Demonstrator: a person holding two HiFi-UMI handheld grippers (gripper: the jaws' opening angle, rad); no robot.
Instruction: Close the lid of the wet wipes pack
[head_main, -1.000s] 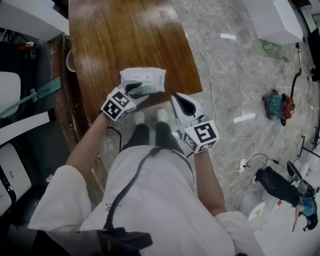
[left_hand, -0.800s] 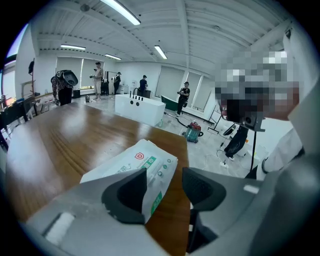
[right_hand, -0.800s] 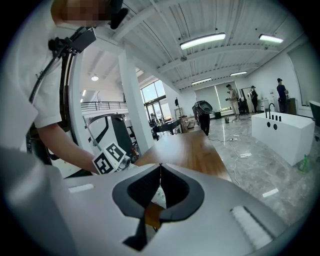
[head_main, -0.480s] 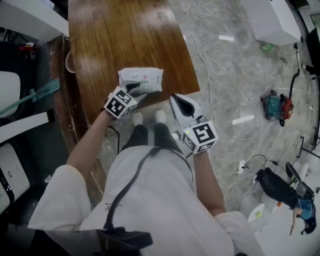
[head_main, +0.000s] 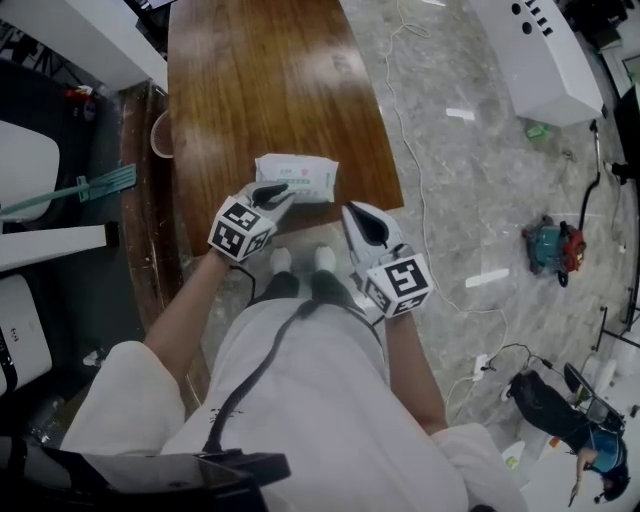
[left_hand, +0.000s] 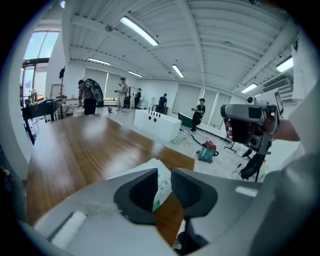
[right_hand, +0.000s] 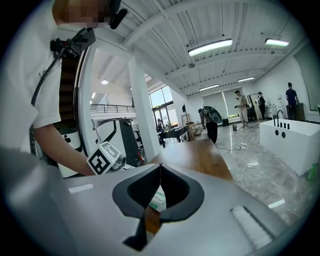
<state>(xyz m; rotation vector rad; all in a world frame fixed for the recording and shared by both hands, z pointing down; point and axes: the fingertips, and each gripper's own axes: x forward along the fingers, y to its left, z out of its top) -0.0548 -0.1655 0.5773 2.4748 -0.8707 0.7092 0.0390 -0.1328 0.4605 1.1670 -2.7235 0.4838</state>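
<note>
The white wet wipes pack (head_main: 300, 176) with green print lies flat near the front edge of the wooden table (head_main: 260, 90); its lid looks down. My left gripper (head_main: 277, 192) hovers at the pack's near left edge. Its jaws have just been closing to a narrow gap with nothing between them (left_hand: 164, 173), and the pack (left_hand: 163, 188) shows behind that gap. My right gripper (head_main: 353, 208) is off the table's front right corner, apart from the pack, tips together (right_hand: 160, 167). The pack (right_hand: 159, 198) shows through the hollow of its jaws.
The table's front edge and right corner lie just under both grippers. On the stone floor to the right are cables, a teal and red vacuum (head_main: 547, 245) and a long white cabinet (head_main: 540, 55). Chairs stand at the left. The person's feet (head_main: 298, 260) are below the table edge.
The left gripper has drawn back from the pack's top to its near edge and risen, its jaws narrowed. The right gripper has barely moved. The pack stays in place.
</note>
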